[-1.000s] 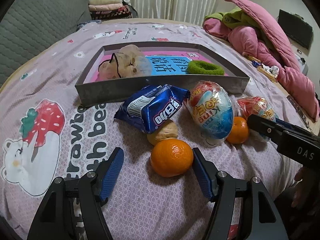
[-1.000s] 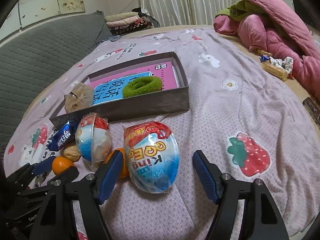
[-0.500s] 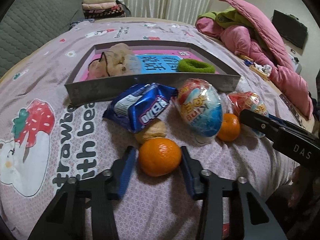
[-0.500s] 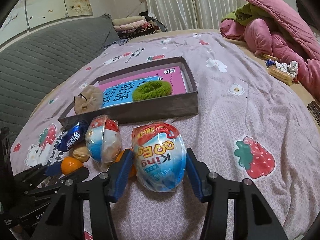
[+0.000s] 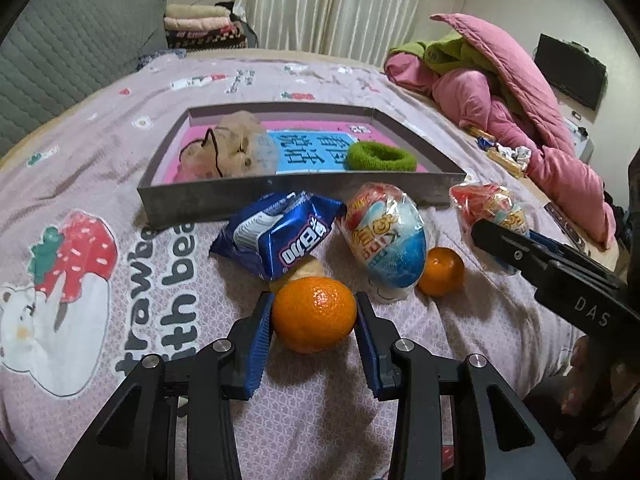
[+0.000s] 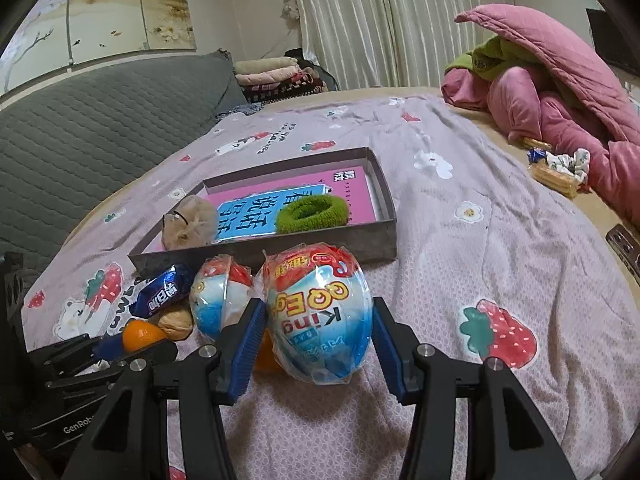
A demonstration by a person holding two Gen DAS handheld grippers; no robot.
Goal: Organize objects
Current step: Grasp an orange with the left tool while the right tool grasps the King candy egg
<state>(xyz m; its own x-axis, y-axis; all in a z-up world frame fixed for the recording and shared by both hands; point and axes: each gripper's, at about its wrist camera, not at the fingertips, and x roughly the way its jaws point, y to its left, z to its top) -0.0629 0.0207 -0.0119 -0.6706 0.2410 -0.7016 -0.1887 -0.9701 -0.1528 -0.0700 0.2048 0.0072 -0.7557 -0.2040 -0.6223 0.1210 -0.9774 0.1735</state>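
Note:
On the strawberry-print bedspread my left gripper (image 5: 314, 300) is shut on an orange mandarin (image 5: 316, 316), blue pads pressing both its sides. My right gripper (image 6: 318, 307) is shut on a plastic-wrapped toy egg (image 6: 320, 320); one of its fingers (image 5: 504, 242) also shows in the left wrist view. Between them lie a blue snack packet (image 5: 280, 240) over a small brown bun (image 5: 310, 268), a second wrapped egg (image 5: 386, 240) and a second mandarin (image 5: 440, 272). Behind stands a shallow grey box (image 5: 280, 196) holding a green hair ring (image 5: 380, 156) and a beige scrunchie (image 5: 228, 148).
A pink quilt pile (image 5: 520, 112) fills the bed's far right, with small wrapped items (image 6: 556, 168) beside it. A grey quilted cushion (image 6: 100, 120) and folded cloths (image 6: 272, 76) stand behind the box. A hand (image 5: 580, 384) shows at the left wrist view's lower right.
Both grippers went from wide open to shut: the left closed on the mandarin, the right on the wrapped egg. Neither object has left the bedspread.

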